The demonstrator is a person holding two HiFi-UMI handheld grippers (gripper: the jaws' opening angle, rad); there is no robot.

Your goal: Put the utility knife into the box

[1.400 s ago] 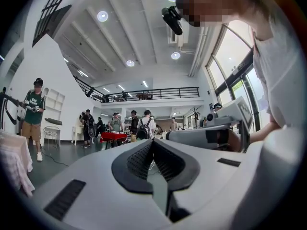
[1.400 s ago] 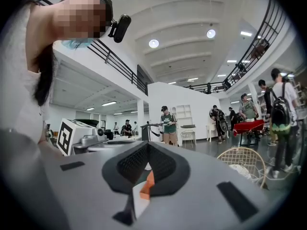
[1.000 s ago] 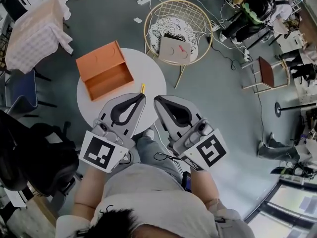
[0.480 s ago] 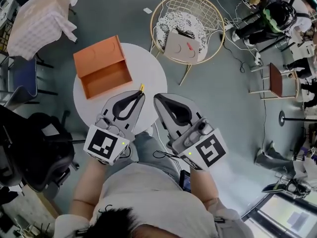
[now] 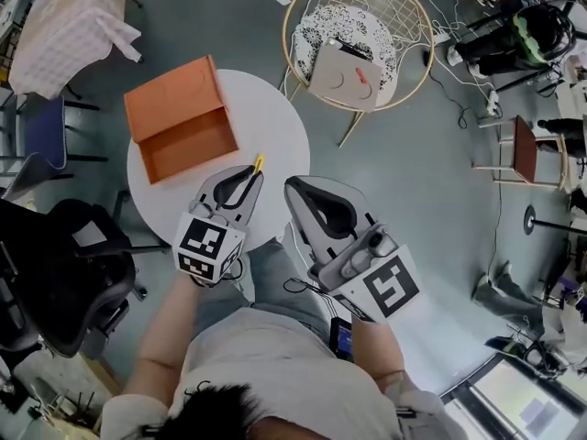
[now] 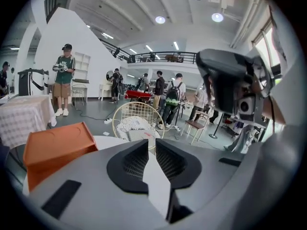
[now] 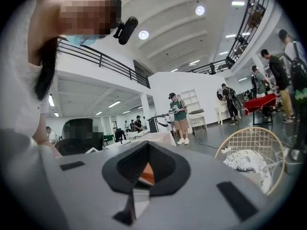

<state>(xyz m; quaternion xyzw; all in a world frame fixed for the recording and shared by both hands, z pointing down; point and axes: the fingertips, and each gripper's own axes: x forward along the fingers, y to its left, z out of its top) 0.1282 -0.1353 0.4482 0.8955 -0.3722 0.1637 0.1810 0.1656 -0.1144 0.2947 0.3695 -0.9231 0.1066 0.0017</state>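
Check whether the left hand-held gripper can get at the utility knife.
Probably yes: the utility knife lies on the table just beyond the tips of the left hand-held gripper, nothing between, though its jaws stand barely apart.

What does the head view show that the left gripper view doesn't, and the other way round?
Only the head view: the yellow utility knife, lying on the white table just ahead of the left gripper, outside the box.

Only the left gripper view: that gripper's jaws seen close up, narrowly apart with nothing between them, and people standing in the hall beyond.

Both: the open orange box on the table and the wire chair behind it.
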